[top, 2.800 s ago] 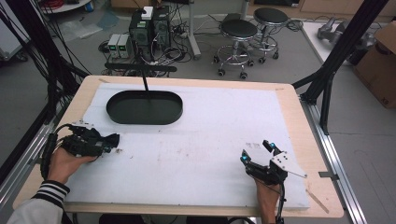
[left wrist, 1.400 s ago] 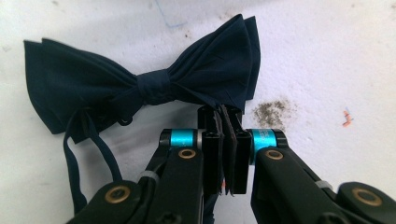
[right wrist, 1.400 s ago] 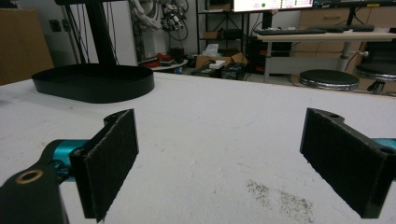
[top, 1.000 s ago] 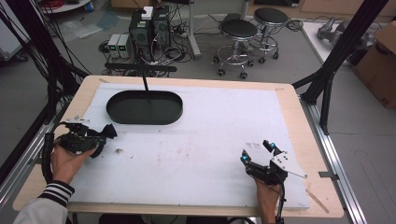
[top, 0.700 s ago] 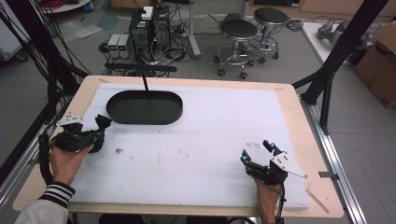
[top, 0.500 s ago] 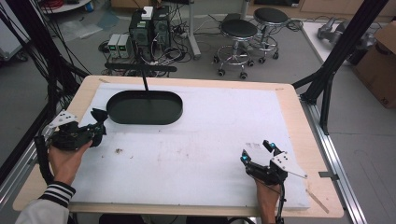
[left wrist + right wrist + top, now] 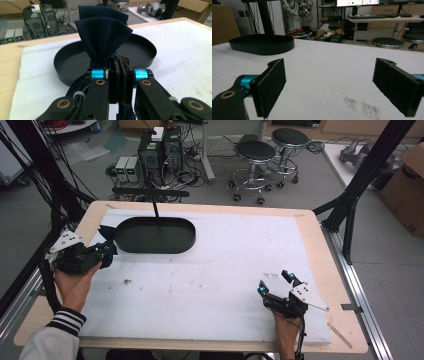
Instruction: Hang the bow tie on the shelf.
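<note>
Left gripper (image 7: 102, 251) clenched on a dark blue cloth (image 7: 102, 37), held bunched just at the near-left rim of the black tray (image 7: 187, 239); cloth fans above the jaws. Right gripper (image 7: 275, 282) released, jaws wide, resting on the white mat (image 7: 235, 265) near the right front.

Table (image 7: 320, 245), white mat (image 7: 240, 270), black tray (image 7: 155, 235)

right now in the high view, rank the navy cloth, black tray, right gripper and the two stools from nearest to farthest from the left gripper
1. navy cloth: clamped in the left gripper, at the table's left edge.
2. black tray: just beside it, far left of the white mat.
3. right gripper: across the mat, near right.
4. stools: on the floor beyond the table's far edge.
</note>
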Motion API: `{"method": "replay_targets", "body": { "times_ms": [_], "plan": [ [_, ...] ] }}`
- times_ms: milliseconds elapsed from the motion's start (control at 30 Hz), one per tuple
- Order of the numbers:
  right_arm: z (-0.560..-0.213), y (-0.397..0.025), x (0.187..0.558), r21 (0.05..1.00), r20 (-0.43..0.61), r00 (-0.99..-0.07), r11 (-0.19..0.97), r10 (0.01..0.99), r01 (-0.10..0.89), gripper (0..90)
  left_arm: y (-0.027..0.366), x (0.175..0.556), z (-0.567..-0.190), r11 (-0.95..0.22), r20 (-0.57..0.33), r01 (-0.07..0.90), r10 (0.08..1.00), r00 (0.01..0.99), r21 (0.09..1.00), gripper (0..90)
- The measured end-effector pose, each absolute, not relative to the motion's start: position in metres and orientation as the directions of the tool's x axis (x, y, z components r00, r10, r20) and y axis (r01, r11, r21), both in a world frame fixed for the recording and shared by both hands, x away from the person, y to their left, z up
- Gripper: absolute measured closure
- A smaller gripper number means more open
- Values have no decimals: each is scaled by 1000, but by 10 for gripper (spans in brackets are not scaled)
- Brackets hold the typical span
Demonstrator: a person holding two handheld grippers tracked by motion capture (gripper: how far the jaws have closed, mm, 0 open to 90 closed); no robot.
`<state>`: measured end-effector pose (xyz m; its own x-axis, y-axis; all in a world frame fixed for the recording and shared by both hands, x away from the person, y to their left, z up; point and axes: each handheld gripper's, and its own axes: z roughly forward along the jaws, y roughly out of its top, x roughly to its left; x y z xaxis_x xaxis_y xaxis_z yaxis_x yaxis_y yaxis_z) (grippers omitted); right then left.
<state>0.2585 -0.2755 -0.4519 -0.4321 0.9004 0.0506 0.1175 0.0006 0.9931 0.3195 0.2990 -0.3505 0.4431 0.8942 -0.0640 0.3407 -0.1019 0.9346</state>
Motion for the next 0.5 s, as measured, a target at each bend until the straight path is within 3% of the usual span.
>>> {"method": "replay_targets", "body": {
  "times_ms": [500],
  "plan": [
    [-452, -276, 259, 993, 52, -432, -1, 901, 116, 105, 283, 345, -330, -77, -72, 302, 889, 453, 950, 870]
  ]
}}
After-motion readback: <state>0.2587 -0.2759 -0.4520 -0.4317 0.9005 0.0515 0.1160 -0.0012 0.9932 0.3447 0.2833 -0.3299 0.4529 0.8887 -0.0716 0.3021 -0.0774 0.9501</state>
